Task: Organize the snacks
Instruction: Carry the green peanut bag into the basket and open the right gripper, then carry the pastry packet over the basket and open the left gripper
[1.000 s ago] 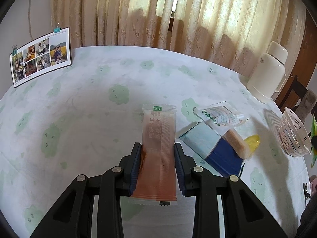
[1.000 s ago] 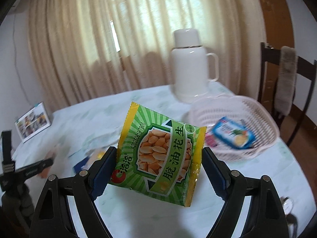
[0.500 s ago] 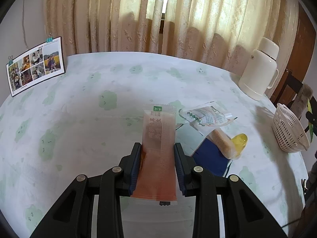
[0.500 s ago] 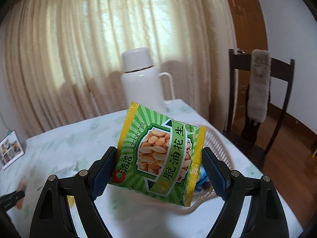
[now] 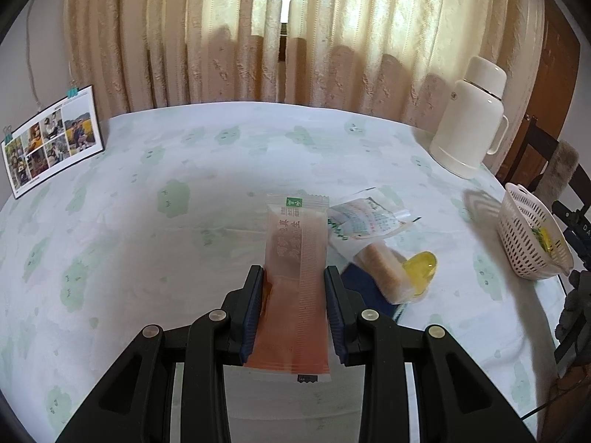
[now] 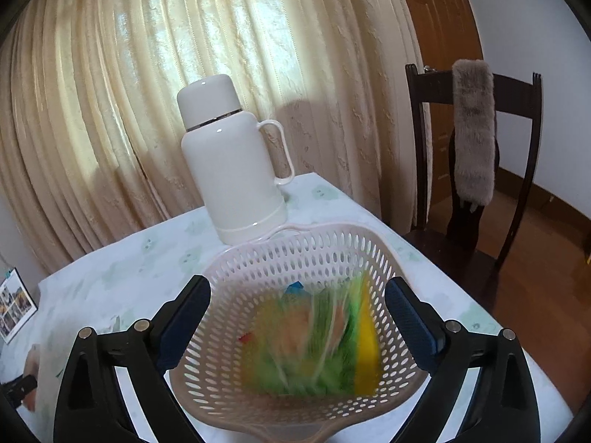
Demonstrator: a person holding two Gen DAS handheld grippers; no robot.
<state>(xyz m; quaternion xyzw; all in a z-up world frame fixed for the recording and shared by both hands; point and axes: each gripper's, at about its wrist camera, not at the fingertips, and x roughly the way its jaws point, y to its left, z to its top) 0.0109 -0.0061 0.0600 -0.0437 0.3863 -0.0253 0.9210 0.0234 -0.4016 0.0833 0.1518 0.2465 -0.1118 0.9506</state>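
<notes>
Mirrored Chinese characters, not legibly readable, on the orange sachet (image 5: 295,288)

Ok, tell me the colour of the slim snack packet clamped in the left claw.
Translucent orange-red slim snack packet with a small green label; clearest in the left wrist view.

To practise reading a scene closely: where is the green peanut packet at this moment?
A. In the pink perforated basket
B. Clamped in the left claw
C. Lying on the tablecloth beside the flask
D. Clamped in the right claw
A: the green peanut packet, blurred, is inside the pink perforated basket, while the right claw, its jaws having just been opening, stands wide and clear of it.
</notes>
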